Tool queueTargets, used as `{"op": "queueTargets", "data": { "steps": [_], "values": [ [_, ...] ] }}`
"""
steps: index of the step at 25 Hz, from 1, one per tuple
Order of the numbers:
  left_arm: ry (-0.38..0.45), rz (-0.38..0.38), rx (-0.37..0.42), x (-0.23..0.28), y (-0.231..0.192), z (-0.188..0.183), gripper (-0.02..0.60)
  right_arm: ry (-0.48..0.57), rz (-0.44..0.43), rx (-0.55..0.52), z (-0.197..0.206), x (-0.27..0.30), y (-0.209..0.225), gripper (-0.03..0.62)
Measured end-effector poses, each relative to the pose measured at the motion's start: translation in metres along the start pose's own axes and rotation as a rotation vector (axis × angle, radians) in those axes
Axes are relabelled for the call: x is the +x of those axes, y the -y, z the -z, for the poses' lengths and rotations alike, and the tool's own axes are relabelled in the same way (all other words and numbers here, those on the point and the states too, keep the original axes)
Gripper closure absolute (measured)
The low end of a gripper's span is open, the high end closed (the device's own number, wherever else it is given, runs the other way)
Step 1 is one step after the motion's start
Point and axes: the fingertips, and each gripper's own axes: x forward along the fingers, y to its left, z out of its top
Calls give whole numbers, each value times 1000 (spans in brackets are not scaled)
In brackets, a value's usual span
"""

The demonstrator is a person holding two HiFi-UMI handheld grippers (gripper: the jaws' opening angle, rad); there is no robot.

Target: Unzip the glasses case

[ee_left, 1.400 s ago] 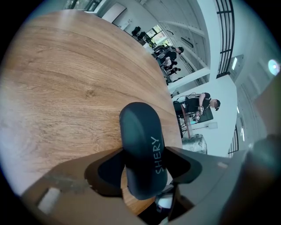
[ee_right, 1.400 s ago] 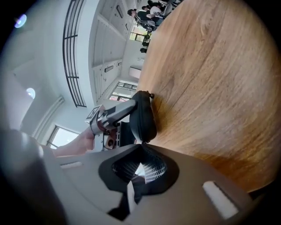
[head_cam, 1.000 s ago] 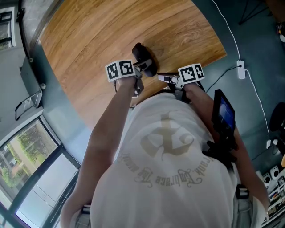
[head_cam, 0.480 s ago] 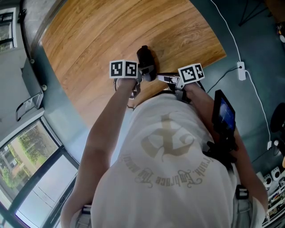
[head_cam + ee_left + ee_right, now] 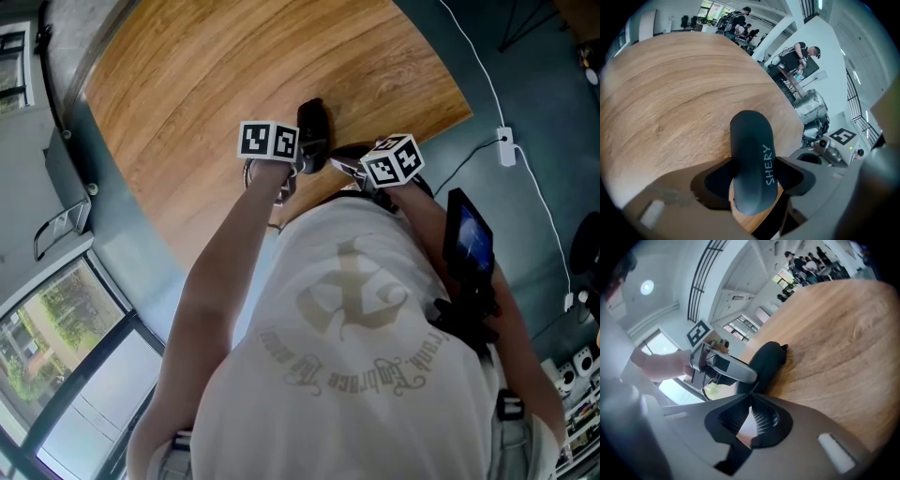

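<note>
A dark glasses case (image 5: 312,134) lies near the front edge of the round wooden table (image 5: 206,84). In the left gripper view the case (image 5: 752,159) runs lengthwise between the jaws, its lettering facing up. My left gripper (image 5: 752,177) is shut on its near half, with the pads (image 5: 715,180) against its sides. My right gripper (image 5: 751,397) comes in from the right, its tips at the case's (image 5: 766,363) near end. Its jaws are opening, with a narrow slit between the pads. A thin dark strip reaches from the case to the tips; I cannot tell if it is pinched.
The table's curved edge runs just under both grippers, with grey floor beyond it. A white power strip (image 5: 507,147) and its cable lie on the floor at the right. A dark device (image 5: 466,239) is strapped to the person's right arm. People (image 5: 801,51) stand far off.
The case and the left gripper have shifted a little to the right, and the case now points more straight away. The right gripper's marker cube has rolled.
</note>
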Motion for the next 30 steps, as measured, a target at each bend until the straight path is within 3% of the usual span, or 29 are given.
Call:
{"op": "queueTargets", "data": {
  "steps": [3,6,8,16,18,20,30],
  "values": [
    [-3,-2,2,0,0,1,280,-70,57,-214,3,0,-1,557],
    [-3,13,-17,-2,-3,1,281,-169,89,-442,10,4,-11,483],
    [-2,16,-21,-3,-4,2,281,-218,113,-514,15,8,-12,476],
    [-13,44,7,1,4,8,281,-238,59,-441,20,13,-8,496],
    [-12,47,15,2,5,9,281,-266,42,-453,23,13,-9,503],
    [-11,45,18,2,5,9,281,-296,33,-475,26,13,-11,560],
    [-28,16,102,9,10,9,279,-360,116,-594,31,5,-10,585]
  ]
}}
